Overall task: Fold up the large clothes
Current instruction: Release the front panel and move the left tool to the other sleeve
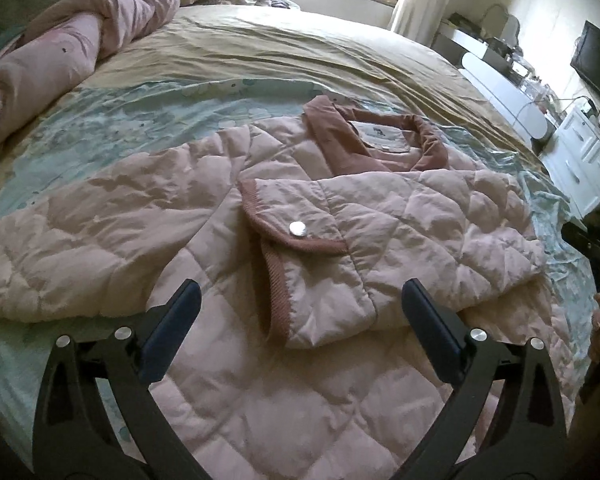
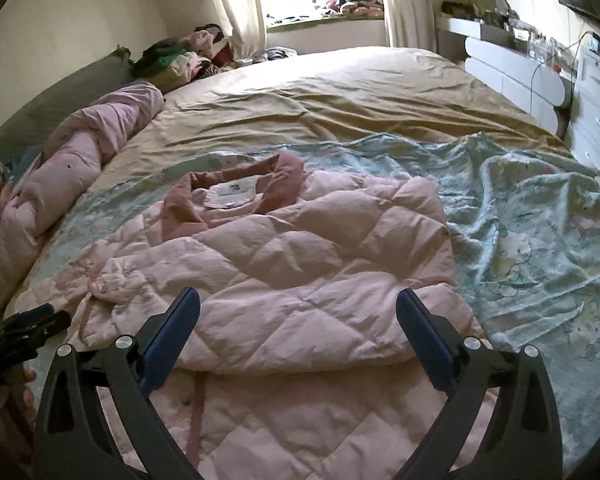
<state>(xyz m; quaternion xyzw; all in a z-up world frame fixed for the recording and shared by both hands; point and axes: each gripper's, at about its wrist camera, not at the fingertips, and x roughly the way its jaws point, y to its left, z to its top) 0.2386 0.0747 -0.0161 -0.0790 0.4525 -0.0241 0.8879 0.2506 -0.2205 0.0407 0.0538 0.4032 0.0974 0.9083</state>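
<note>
Hovering with both sets of jaws spread wide and empty, I hold the left gripper [image 1: 300,320] and the right gripper [image 2: 298,320] just above the pink quilted jacket [image 1: 204,208] on the bed [image 2: 340,88]. Nothing sits between the pads of either one. Beyond the left jaws, a sleeve [image 1: 380,236] lies folded across the jacket's chest, its snap-buttoned cuff [image 1: 300,232] pointing toward the bed's left edge. Beyond the right jaws, that folded layer forms a thick ridge running crosswise. The darker collar [image 2: 236,188] points to the far edge, toward the window, so the garment's long axis runs straight away from me, its hem nearest. By my reading, the other sleeve [image 1: 68,240], flat toward the left edge, is next, and my left hand is nearer it.
</note>
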